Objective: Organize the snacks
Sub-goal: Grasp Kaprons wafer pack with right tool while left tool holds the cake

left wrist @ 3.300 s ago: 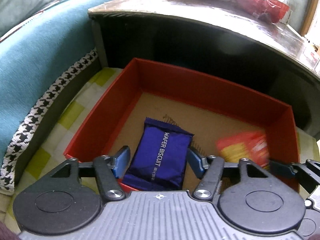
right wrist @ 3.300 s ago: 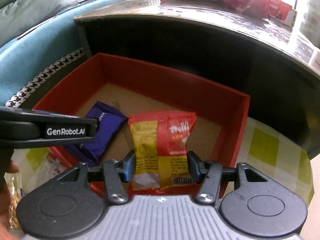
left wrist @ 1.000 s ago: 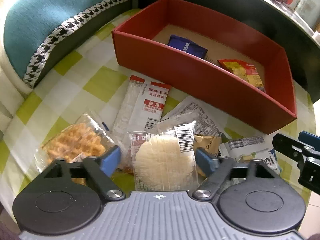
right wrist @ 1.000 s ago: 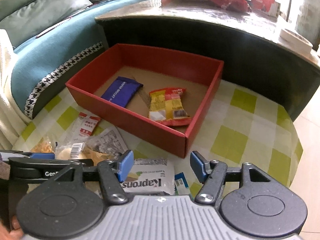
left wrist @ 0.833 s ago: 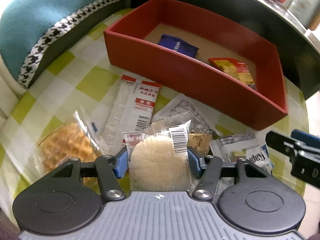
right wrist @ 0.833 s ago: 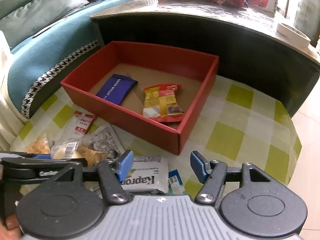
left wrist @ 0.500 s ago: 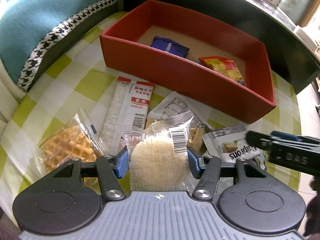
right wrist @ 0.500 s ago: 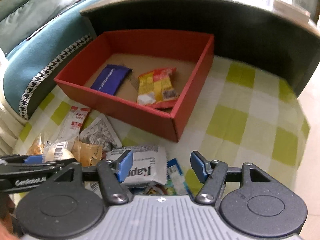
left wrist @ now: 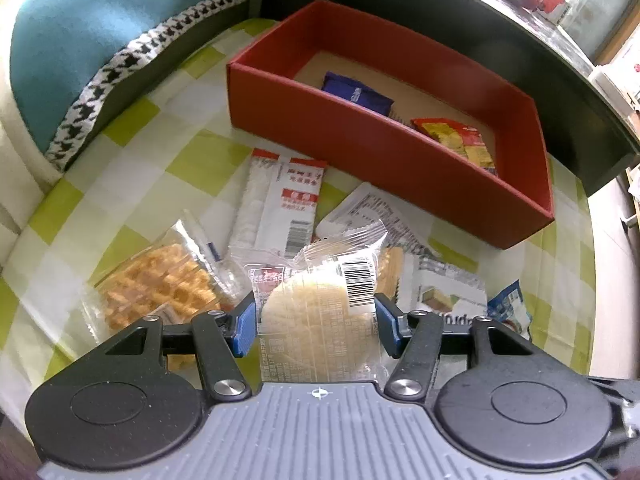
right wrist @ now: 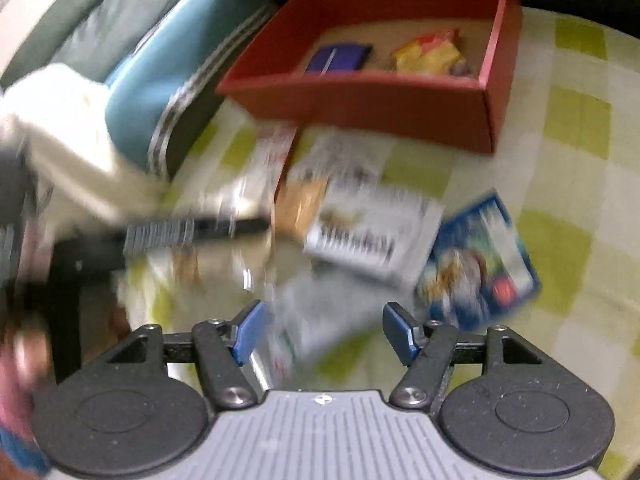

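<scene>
Now L claw (left wrist: 316, 322) grips cracker pack (left wrist: 320, 320).

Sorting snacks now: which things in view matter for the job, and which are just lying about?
Job: round rice cracker in a clear wrapper, clamped by the left gripper; clear-bagged waffle; white-and-red sachet; red cardboard box; right gripper, jaws opening.

Lying about: teal cushion; dark table.

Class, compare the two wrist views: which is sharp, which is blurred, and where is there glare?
Left wrist view: sharp, the rice cracker packet barcode readable, glare at the upper right. Right wrist view: motion-smeared, the loose packets streaked, though its own tongs stay crisp.
</scene>
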`<action>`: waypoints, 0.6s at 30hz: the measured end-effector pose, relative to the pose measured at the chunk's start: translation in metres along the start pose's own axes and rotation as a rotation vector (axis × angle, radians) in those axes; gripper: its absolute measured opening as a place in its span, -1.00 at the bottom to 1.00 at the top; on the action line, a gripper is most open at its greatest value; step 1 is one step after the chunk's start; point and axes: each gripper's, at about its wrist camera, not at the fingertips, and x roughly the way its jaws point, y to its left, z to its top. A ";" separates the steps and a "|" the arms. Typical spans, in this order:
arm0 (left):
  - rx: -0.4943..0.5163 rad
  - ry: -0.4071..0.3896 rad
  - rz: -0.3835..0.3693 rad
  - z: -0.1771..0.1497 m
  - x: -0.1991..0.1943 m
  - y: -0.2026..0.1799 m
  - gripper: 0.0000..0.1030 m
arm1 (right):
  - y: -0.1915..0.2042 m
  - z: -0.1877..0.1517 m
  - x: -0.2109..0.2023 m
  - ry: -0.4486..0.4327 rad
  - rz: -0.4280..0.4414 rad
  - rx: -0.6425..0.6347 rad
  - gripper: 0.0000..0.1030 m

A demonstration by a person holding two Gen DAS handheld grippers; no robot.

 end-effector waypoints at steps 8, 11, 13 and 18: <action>0.009 0.007 -0.002 -0.001 0.000 -0.001 0.29 | 0.031 0.031 0.020 -0.031 -0.273 -0.436 0.29; 0.006 0.025 -0.007 -0.002 0.003 0.003 0.29 | 0.035 0.051 0.034 0.011 -0.221 -0.553 0.30; 0.002 0.038 -0.007 -0.001 0.007 0.006 0.29 | 0.036 0.058 0.047 0.066 -0.166 -0.581 0.34; 0.003 0.057 -0.003 0.001 0.014 0.007 0.29 | 0.039 0.061 0.072 0.097 -0.191 -0.619 0.52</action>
